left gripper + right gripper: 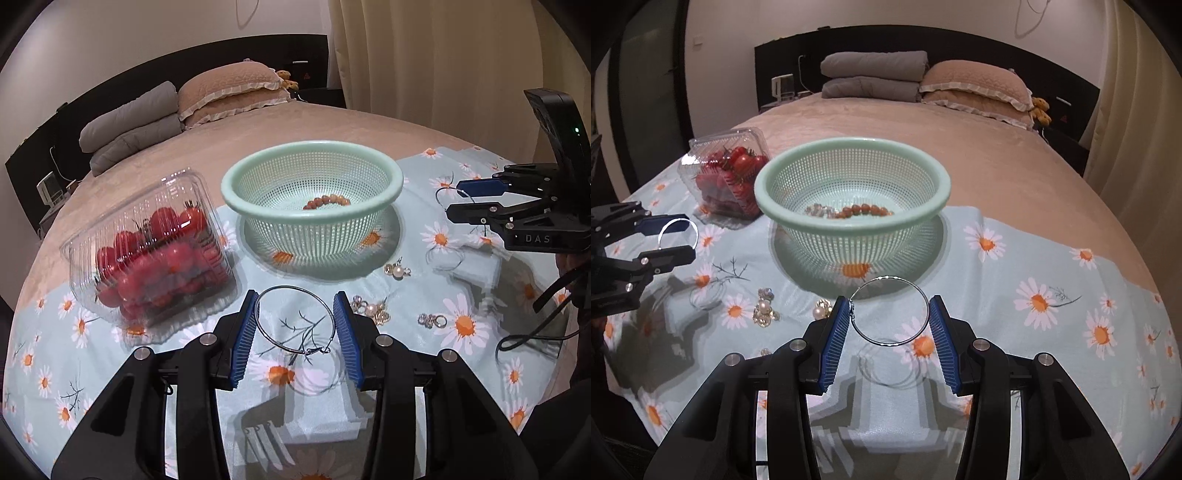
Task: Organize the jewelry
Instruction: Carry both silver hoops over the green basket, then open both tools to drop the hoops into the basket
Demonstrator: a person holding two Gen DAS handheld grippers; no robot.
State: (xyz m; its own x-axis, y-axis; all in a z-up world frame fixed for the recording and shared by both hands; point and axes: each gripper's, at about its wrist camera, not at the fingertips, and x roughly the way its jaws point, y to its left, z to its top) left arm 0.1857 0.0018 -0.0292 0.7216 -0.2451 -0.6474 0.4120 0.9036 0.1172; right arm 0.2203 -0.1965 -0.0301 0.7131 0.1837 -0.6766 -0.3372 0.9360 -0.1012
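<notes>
My left gripper (297,306) is shut on a large silver hoop earring (277,345), held between its blue pads above the daisy cloth. My right gripper (889,309) is shut on a second silver hoop earring (916,286). A mint green mesh basket (397,173) stands ahead; it holds a brown bead bracelet (327,201) and, in the right wrist view, a clear crystal piece (817,210). Pearl and gold earrings (397,271) and small silver rings (431,320) lie on the cloth to the right of my left gripper. The right gripper also shows in the left wrist view (452,201), and the left gripper in the right wrist view (687,236).
A clear plastic box of cherry tomatoes (155,243) stands left of the basket. The daisy-print cloth (1052,258) covers the near end of a beige bed (960,147). Pillows (975,85) and folded grey quilts (871,74) lie at the headboard. Curtains hang at the right.
</notes>
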